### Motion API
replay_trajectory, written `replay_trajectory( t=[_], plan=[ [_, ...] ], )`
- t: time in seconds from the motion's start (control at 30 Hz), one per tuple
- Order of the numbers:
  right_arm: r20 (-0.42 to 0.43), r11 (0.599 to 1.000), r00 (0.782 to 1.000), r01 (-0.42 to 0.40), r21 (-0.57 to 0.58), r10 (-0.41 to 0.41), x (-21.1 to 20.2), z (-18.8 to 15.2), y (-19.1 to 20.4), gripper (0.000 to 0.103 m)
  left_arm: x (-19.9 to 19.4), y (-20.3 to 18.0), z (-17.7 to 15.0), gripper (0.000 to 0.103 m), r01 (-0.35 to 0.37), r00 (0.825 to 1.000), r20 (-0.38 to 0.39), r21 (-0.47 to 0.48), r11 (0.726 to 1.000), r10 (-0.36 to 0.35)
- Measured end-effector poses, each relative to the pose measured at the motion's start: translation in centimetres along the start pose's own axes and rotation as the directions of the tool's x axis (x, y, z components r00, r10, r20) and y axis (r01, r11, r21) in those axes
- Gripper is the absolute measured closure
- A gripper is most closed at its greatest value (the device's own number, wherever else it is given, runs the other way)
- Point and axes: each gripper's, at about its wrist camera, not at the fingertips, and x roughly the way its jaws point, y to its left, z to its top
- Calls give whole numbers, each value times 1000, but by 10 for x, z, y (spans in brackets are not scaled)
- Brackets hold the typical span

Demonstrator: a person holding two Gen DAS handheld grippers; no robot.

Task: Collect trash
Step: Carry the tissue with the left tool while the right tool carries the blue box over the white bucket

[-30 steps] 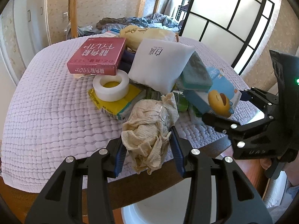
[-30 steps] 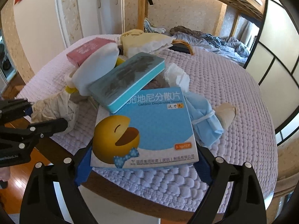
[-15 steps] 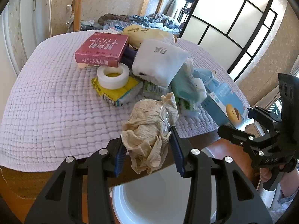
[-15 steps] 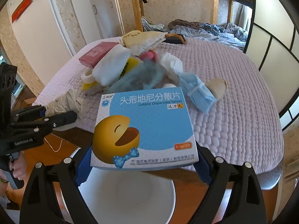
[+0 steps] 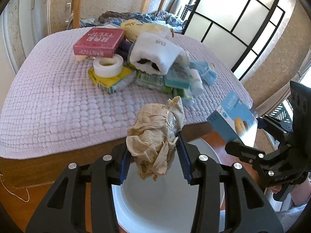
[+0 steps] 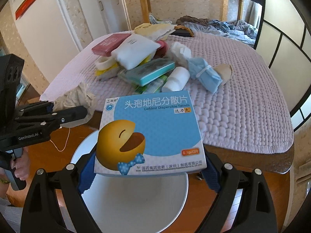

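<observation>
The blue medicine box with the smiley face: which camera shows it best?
The right wrist view: the blue medicine box faces the camera, gripped, print readable. The left wrist view shows it small, edge-on, at the right.

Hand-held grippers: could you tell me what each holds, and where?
Left hand-held gripper: crumpled paper towel, pinched mid-wad. Right hand-held gripper: blue medicine box, by its side edges.

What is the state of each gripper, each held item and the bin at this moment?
left gripper: shut on the crumpled paper towel, above the bin.
right gripper: shut on the blue medicine box, above the bin.
white bin: open, no lid, nothing visible inside.
tape roll: lying flat on the yellow packet.
</observation>
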Motion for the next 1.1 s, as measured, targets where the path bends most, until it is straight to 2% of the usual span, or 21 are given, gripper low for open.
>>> replay_trajectory(
  t=[0.43, 0.93, 1.1],
  plan=[
    [-54, 1000, 998, -20, 0, 20, -1, -25, 10, 15, -1, -9, -32, 58, -21, 998, -53, 22, 1000, 22],
    [-108, 1000, 994, -18, 24, 20, 15, -48, 14, 15, 11, -12, -54, 58, -25, 996, -88, 22, 999, 27],
    [-105, 998, 994, -26, 53, 32, 16, -50, 15, 15, 10, -9, -61, 58, -36, 996, -84, -14, 999, 34]
  ],
)
